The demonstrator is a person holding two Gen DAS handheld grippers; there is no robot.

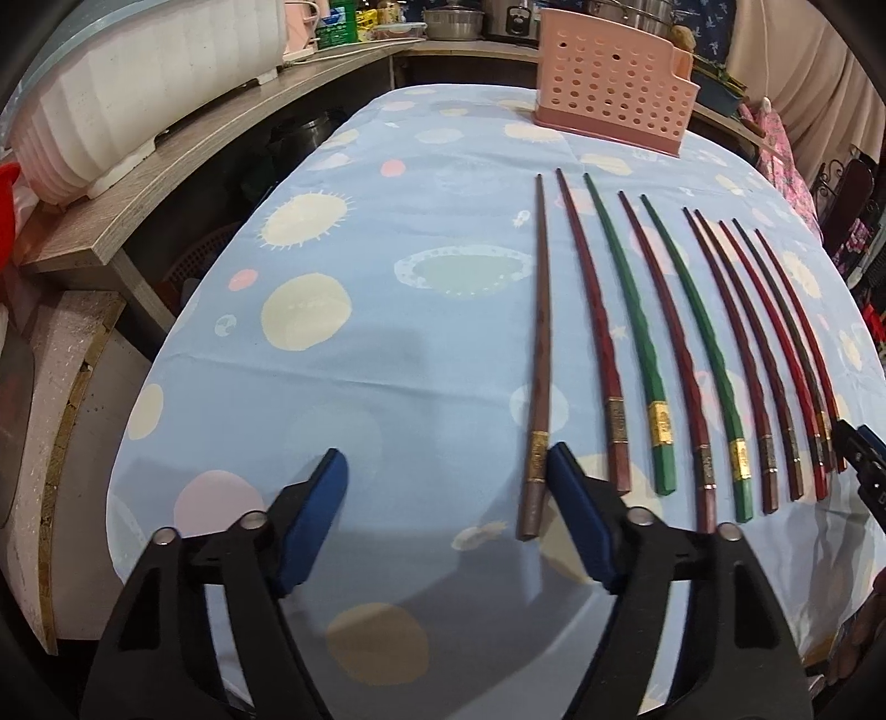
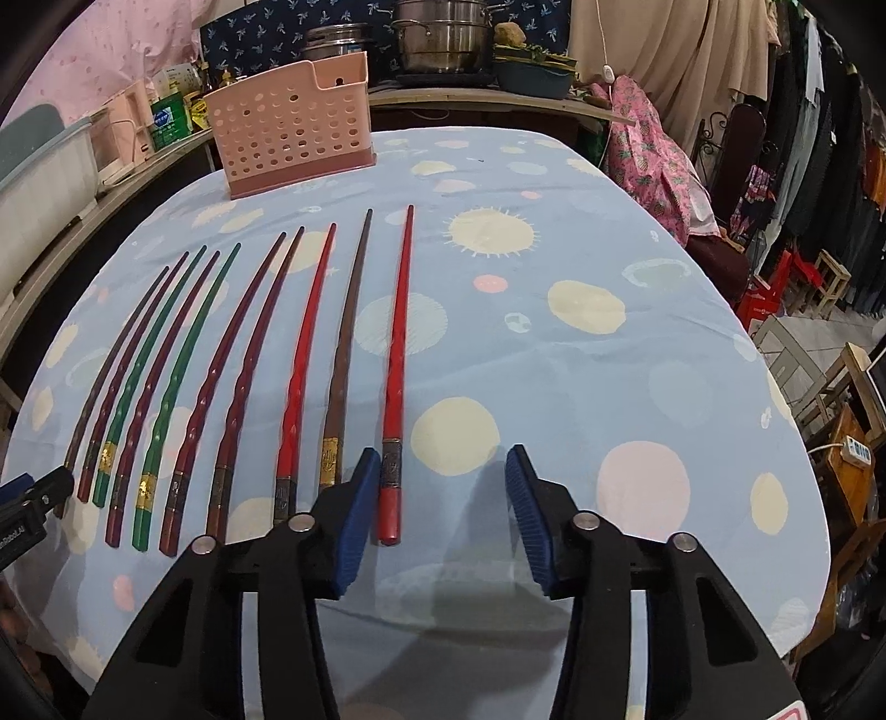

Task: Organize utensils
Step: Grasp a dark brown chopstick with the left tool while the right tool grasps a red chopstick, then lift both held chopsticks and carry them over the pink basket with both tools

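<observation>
Several chopsticks lie side by side on the blue dotted tablecloth, tips toward a pink perforated holder at the far edge. My left gripper is open low over the cloth. The butt end of the leftmost brown chopstick lies between its jaws, close beside the right pad. My right gripper is open too. The rightmost red chopstick has its butt end between the jaws, right next to the left pad. Green, dark red and brown chopsticks fill the row between.
A wooden shelf with a white tub runs along the table's left side. Pots and bottles stand behind the holder. Chairs, clothes and stools crowd the right of the table. Each gripper's tip shows at the edge of the other's view.
</observation>
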